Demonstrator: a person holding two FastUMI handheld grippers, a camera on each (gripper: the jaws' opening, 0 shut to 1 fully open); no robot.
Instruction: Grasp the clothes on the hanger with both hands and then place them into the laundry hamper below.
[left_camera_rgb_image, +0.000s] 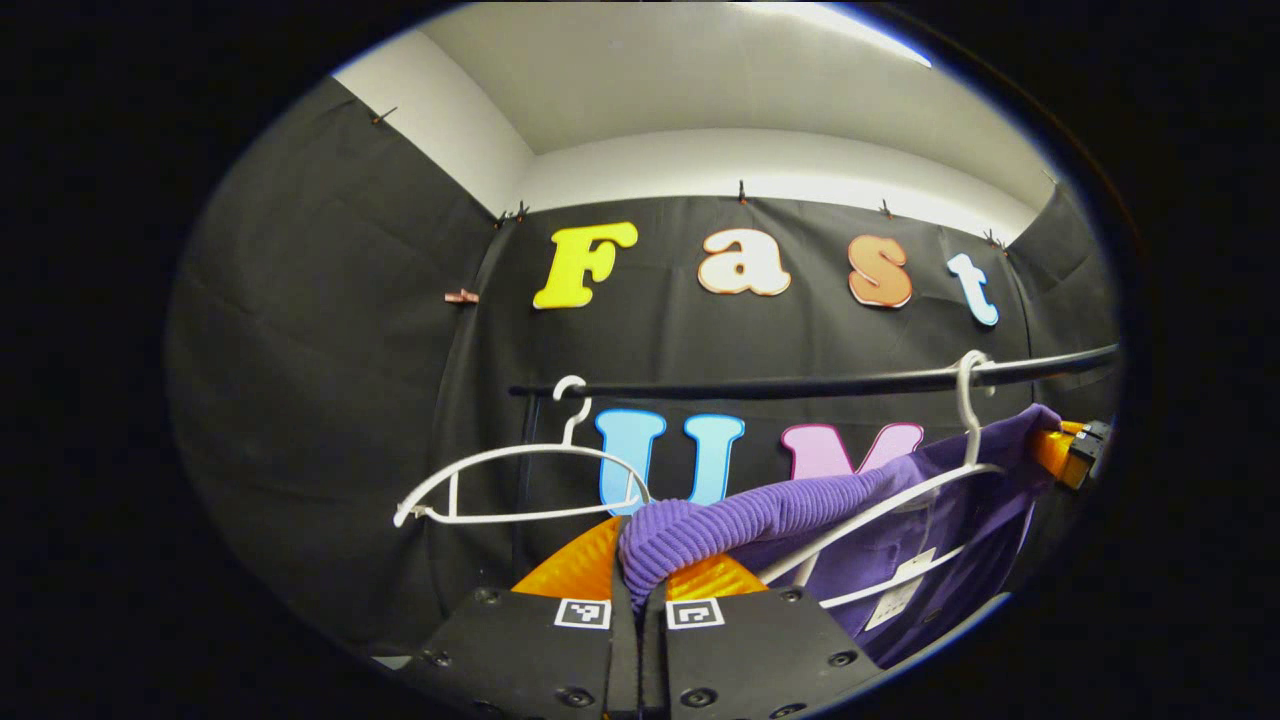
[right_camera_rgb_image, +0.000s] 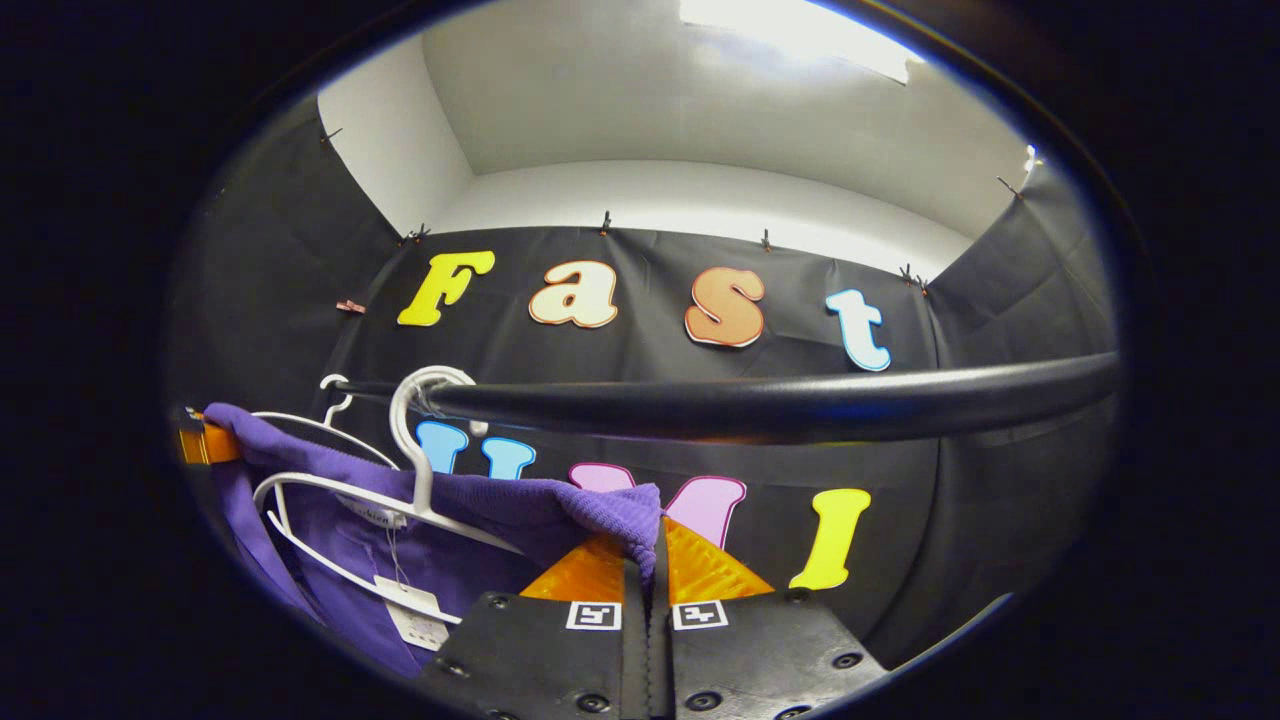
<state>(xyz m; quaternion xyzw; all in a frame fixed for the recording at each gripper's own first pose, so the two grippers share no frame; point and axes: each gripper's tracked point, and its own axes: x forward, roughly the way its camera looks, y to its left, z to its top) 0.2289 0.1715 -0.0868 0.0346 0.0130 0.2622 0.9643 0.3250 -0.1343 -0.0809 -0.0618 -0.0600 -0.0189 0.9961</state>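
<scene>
Black cloth (left_camera_rgb_image: 330, 330) drapes the booth's walls, pinned up by small clips below a white upper wall and ceiling (left_camera_rgb_image: 640, 90). In the left gripper view we see a dark round rail (left_camera_rgb_image: 800, 384) crossing the far wall, an empty white plastic hanger (left_camera_rgb_image: 520, 480) hooked at its left end. To the right a second white hanger (left_camera_rgb_image: 900, 500) carries the purple garment (left_camera_rgb_image: 780, 510) — ribbed knit along the shoulder, a paper tag (left_camera_rgb_image: 900, 595) dangling below. Our left gripper (left_camera_rgb_image: 640, 580) has its fingers pressed together on the near shoulder fold. The other gripper (left_camera_rgb_image: 1070, 450) shows at the garment's far right end.

In the right gripper view the rail (right_camera_rgb_image: 760, 405) runs thick and glossy across the middle. The purple garment (right_camera_rgb_image: 440, 550) hangs on its hanger (right_camera_rgb_image: 400, 490) at the left, still on the rail. Our right gripper (right_camera_rgb_image: 645, 585) is clamped on the knit edge — fabric bunched between both fingers. The left gripper (right_camera_rgb_image: 200, 440) grips the far left shoulder.
</scene>
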